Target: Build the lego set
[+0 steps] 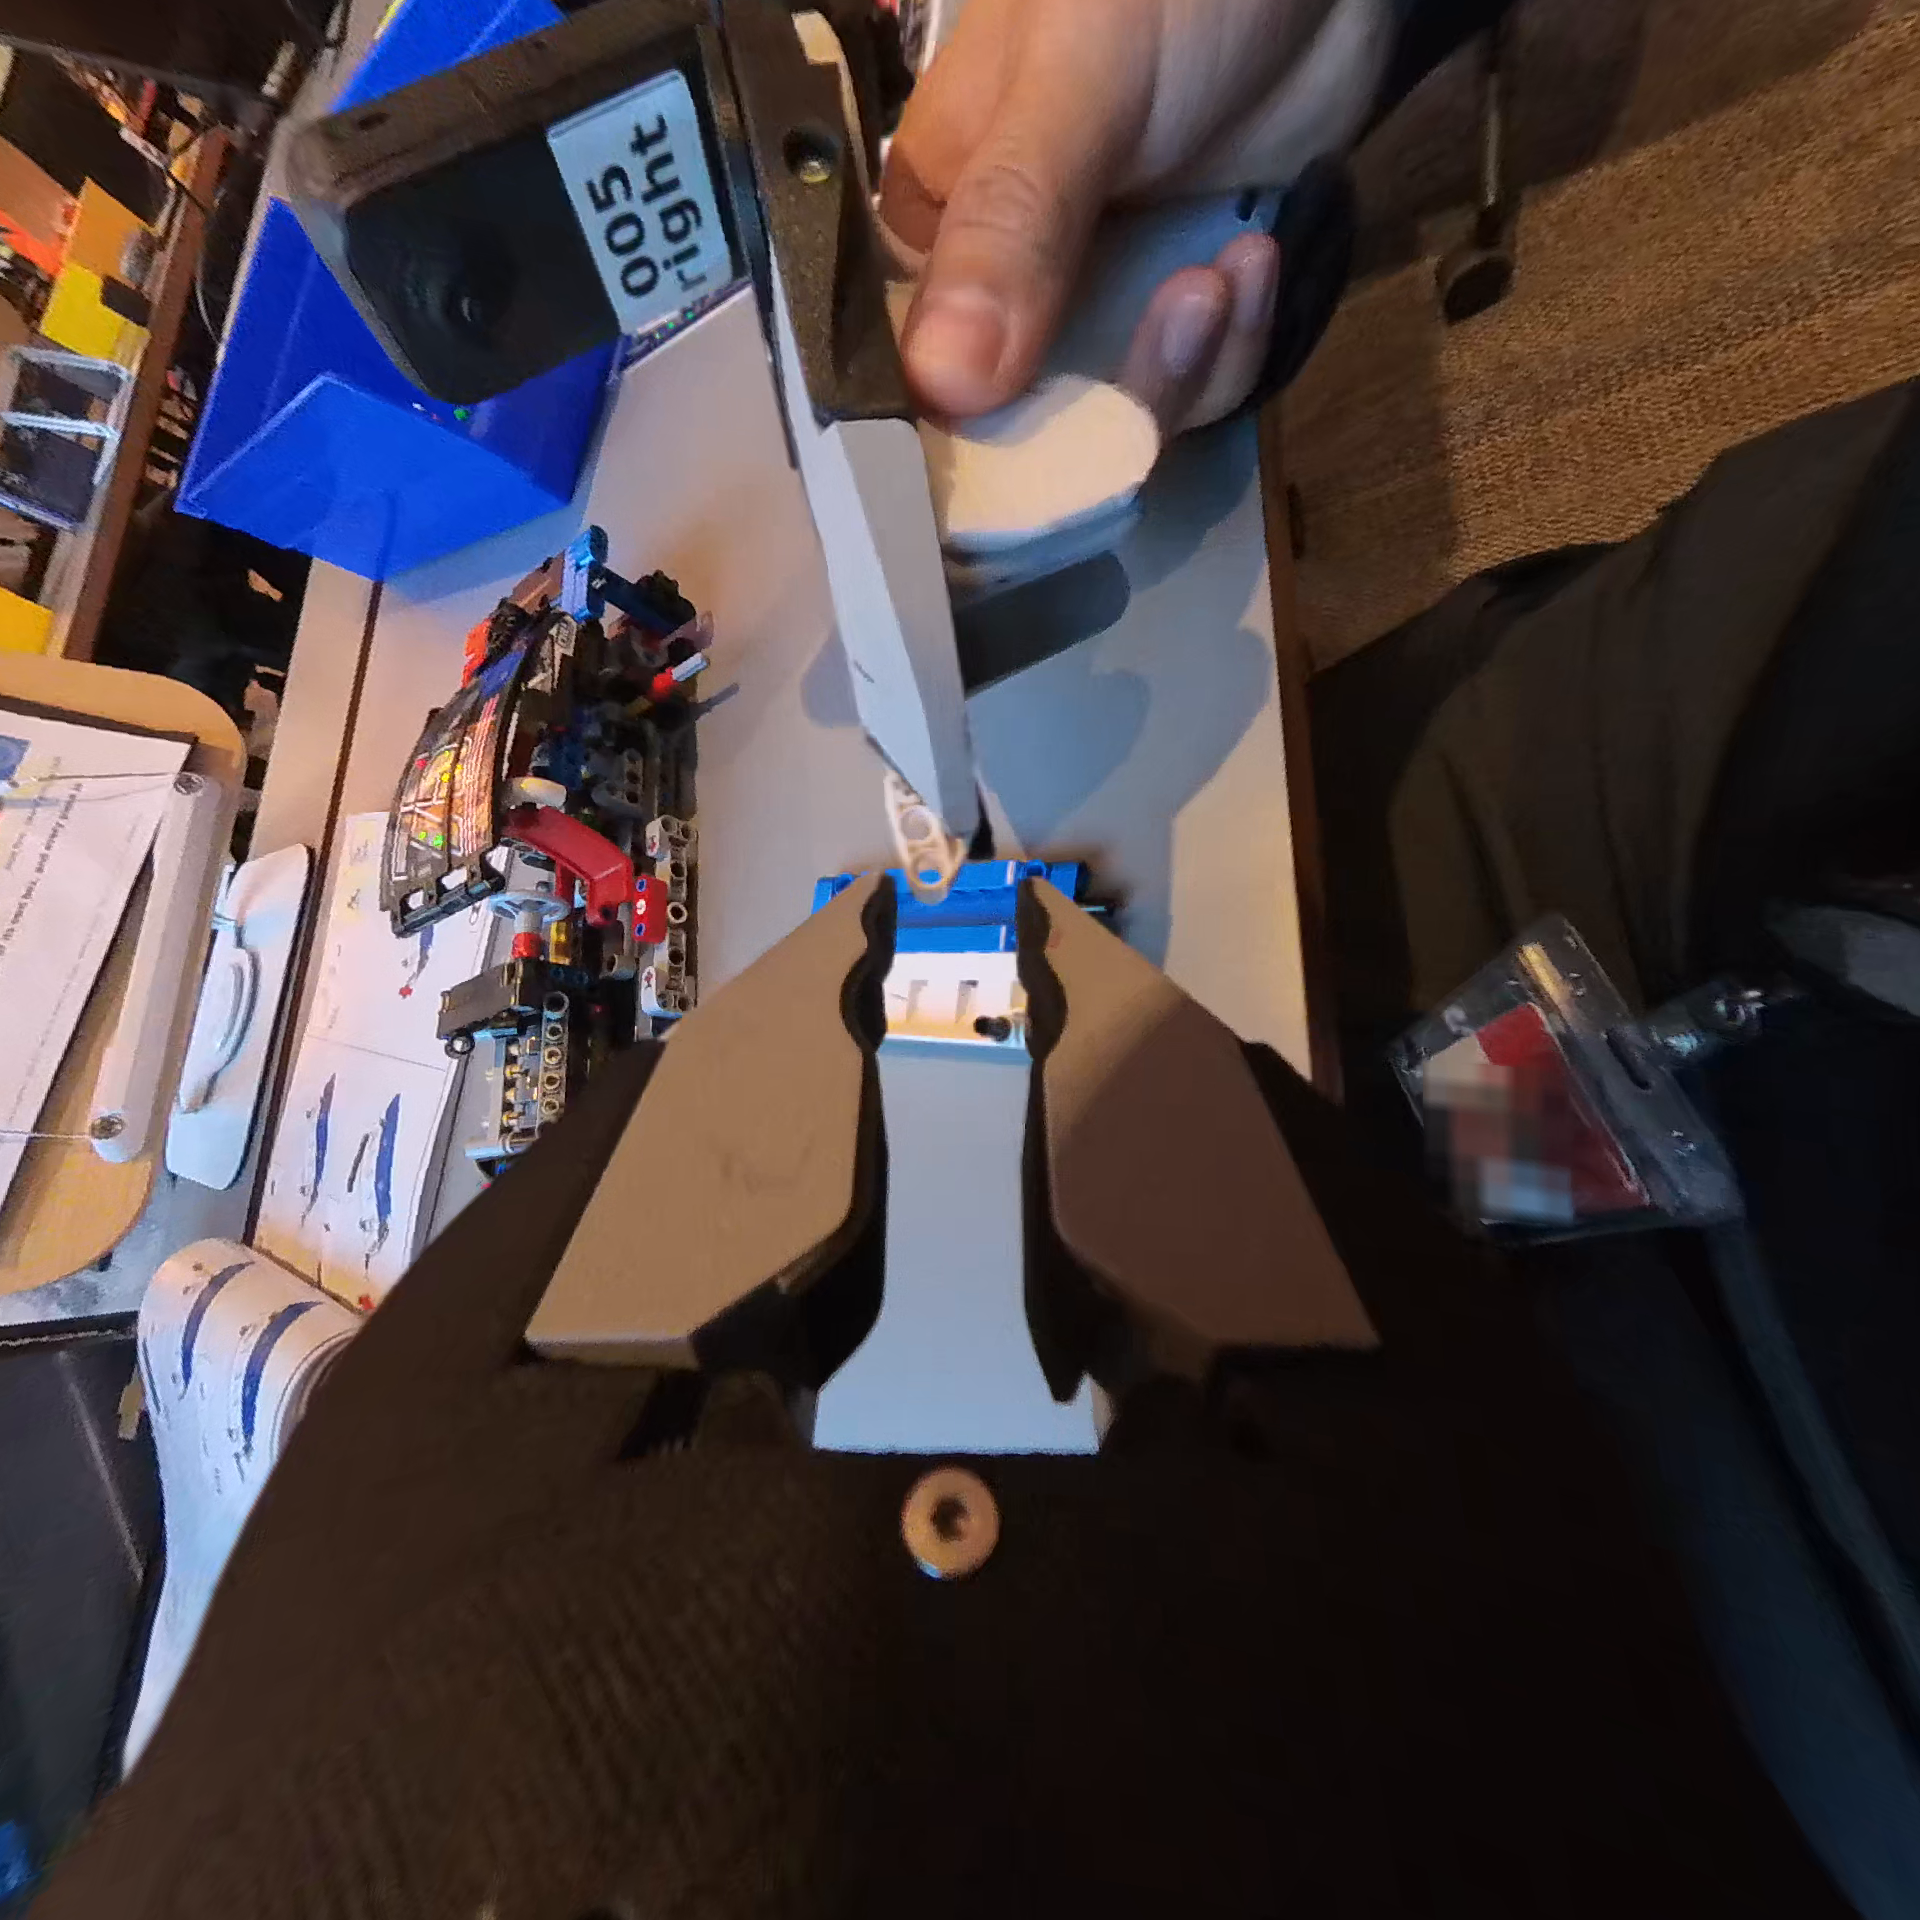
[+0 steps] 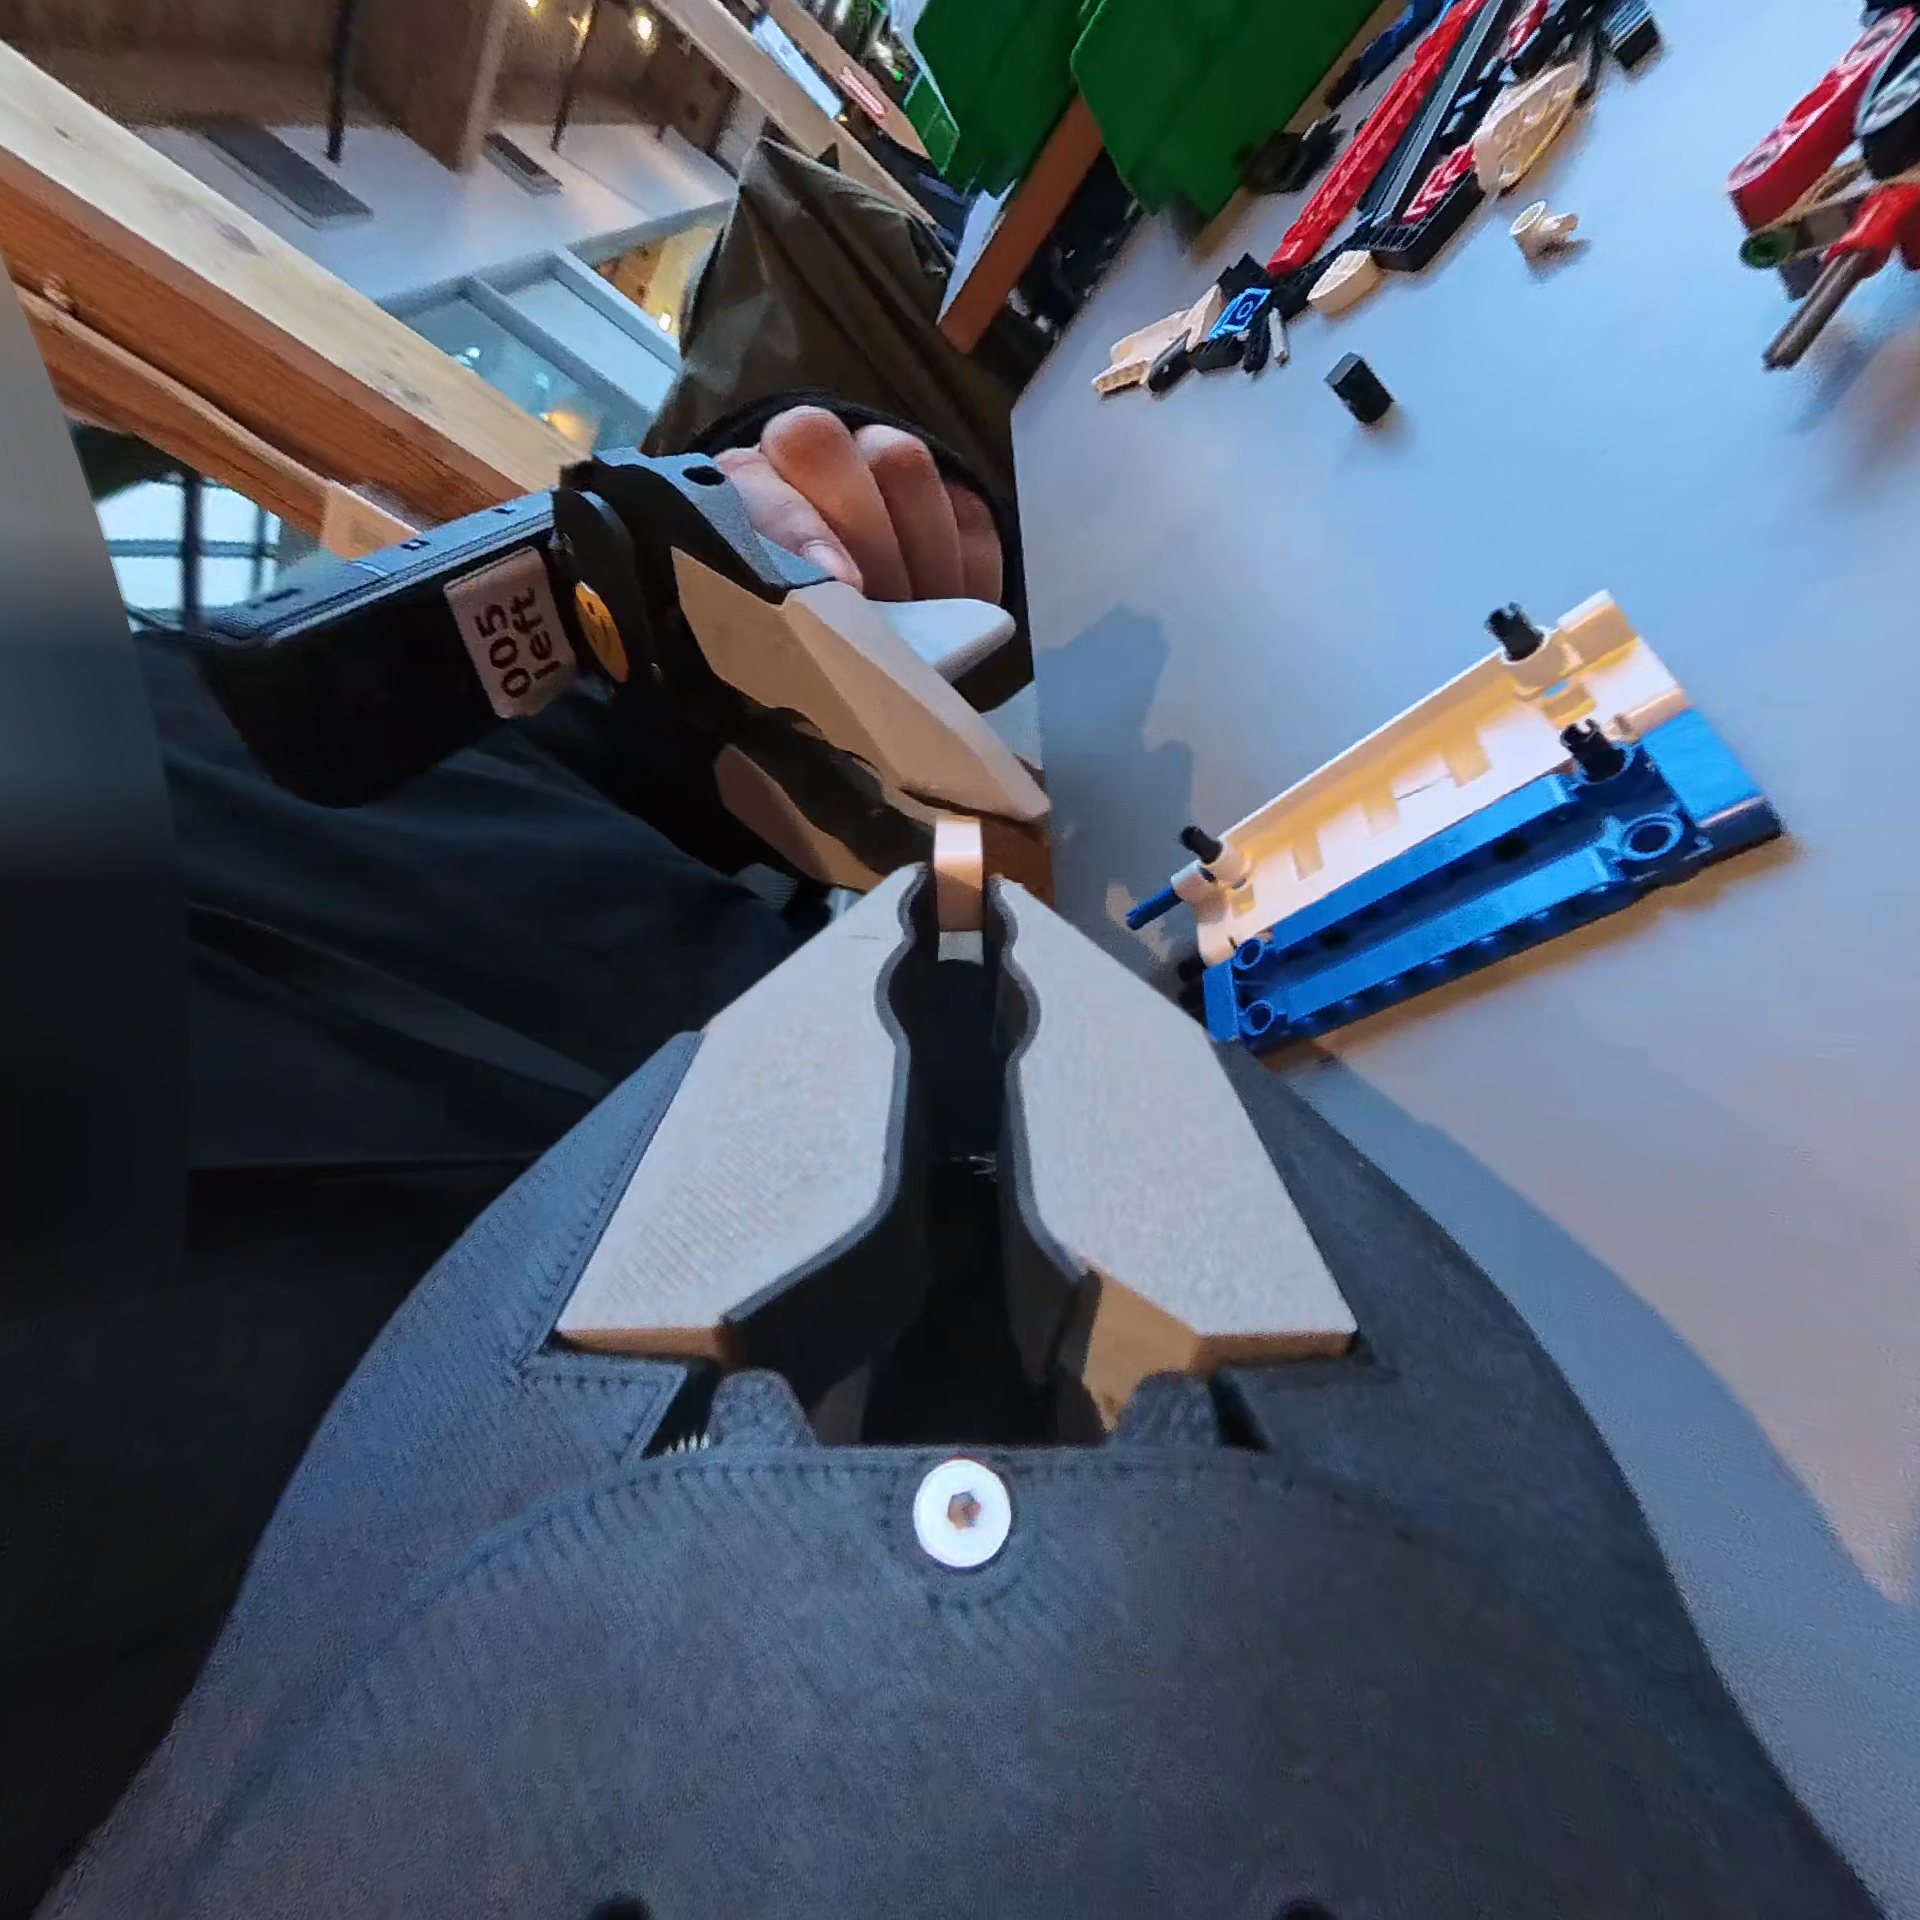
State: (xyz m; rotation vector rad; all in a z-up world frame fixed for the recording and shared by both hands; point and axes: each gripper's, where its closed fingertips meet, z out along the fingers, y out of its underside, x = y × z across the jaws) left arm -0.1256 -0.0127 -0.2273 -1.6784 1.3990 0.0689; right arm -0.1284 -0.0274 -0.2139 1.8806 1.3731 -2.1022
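Right gripper (image 2: 958, 902), frame centre, pinches small white lego beam (image 2: 957, 883) at fingertips, jaws nearly closed on it. Left gripper (image 1: 954, 914), centre of left wrist view, jaws parted a little, holding nothing visible, hovering over blue-and-white panel assembly (image 2: 1475, 831) lying on grey table (image 2: 1558, 1195), right of frame. Part-built car model (image 1: 561, 831) sits left of centre in left wrist view. Risk, judged: shallow tip grip lets beam twist or pop free when pressed; unbraced assembly may slide.
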